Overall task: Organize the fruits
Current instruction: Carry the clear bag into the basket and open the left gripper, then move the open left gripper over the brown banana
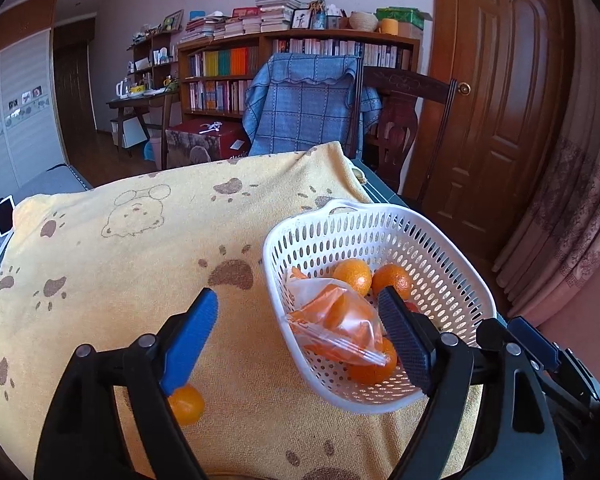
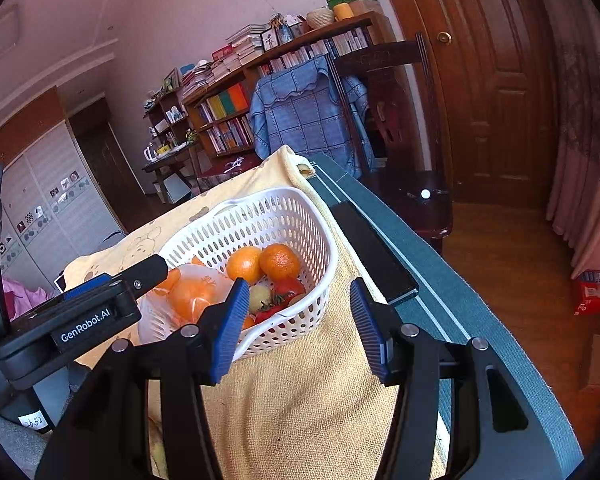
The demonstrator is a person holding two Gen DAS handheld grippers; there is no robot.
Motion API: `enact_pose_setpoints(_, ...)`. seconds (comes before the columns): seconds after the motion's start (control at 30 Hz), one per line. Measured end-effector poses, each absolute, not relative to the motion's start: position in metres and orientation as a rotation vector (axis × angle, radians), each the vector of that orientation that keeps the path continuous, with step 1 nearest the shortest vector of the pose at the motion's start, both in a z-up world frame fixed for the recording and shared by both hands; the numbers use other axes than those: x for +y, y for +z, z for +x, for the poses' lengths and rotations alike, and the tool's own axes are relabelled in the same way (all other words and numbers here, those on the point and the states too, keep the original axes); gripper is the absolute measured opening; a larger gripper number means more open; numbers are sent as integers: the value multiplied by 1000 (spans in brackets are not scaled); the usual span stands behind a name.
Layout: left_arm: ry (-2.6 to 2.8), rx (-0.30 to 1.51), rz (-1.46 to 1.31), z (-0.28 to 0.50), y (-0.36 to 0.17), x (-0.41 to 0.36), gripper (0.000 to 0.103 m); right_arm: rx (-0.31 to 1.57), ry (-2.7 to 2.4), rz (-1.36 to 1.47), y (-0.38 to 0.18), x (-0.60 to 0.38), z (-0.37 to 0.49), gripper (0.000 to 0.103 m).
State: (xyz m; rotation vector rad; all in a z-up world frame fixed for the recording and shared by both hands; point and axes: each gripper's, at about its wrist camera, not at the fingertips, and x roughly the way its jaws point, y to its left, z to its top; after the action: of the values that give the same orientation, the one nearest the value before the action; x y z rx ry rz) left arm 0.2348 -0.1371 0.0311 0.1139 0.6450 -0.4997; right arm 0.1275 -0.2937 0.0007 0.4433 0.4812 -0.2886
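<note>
In the left wrist view we start at seven o'clock, where a loose mandarin point(image 1: 186, 404) lies on the yellow bear-print towel point(image 1: 112, 280), partly hidden under one blue finger pad point(image 1: 188, 344). Our left gripper point(image 1: 300, 336) stands wide apart and holds nothing — one finger over the towel, the other over the white perforated basket point(image 1: 276, 276) at four o'clock. Inside the basket we see a clear plastic bag of mandarins point(image 1: 336, 320) near the front, with two bare mandarins point(image 1: 354, 276) behind it toward the far wall and another at the bottom beneath the bag.

In the right wrist view the left gripper's body enters from nine o'clock, its tip over the basket rim. At centre the basket point(image 2: 316, 236) also shows a pale green fruit point(image 2: 260, 298) and red tomatoes point(image 2: 290, 288) beside the mandarins. Our right gripper point(image 2: 300, 328) is spread wide and empty — its left pad overlaps the basket's near wall, though we cannot tell if it touches. At two o'clock a black flat bar point(image 2: 372, 252) lies on the grey table edge point(image 2: 440, 280).
</note>
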Motion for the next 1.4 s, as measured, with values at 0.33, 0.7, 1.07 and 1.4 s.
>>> enact_pose_setpoints(0.33,-467,674,94,231,25,-119,82,472,-290,413,3,-289,126,54)
enact_pose_setpoints(0.7,-397,704,63,220,21,-78,82,460,-291,395,5,-285,122,54)
enact_pose_setpoints(1.07,-358,734,85,182,5,-49,83,442,-290,367,7,-278,119,62)
enact_pose_setpoints(1.4,-366,745,128,145,-13,-48,87,423,-292,337,9,-271,116,63)
